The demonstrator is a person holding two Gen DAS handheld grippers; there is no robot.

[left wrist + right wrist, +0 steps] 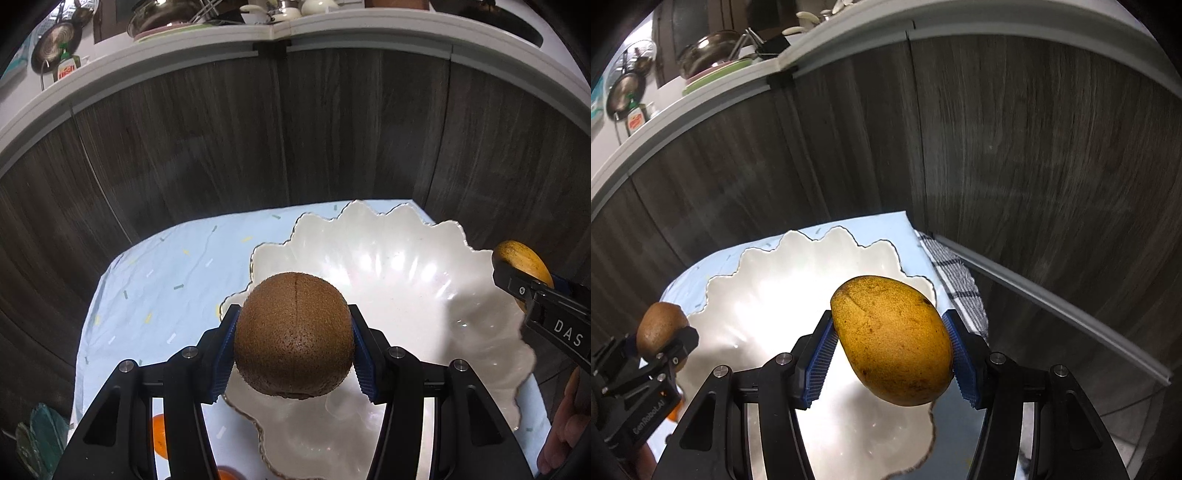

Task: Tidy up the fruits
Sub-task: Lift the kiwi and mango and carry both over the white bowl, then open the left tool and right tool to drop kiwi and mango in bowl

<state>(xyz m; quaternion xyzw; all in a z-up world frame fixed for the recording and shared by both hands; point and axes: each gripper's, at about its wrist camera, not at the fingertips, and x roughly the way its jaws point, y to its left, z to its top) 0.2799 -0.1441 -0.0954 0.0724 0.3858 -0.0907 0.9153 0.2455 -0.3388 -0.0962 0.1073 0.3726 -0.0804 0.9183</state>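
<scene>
- Left wrist view: your left gripper (293, 339) pinches a kiwi (293, 334) above the white bowl (406, 258).
- Your right gripper (892, 349) clamps a mango (892, 339) over that bowl.

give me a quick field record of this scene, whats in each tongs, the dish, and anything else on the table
left tongs: shut on a brown kiwi, held above the near rim of the dish
right tongs: shut on a yellow mango, held over the dish
dish: white, scalloped rim, no fruit visible inside
table cover: light blue cloth with small flecks
other fruit: oranges on the cloth, near side, partly hidden
beside table: checked towel
</scene>
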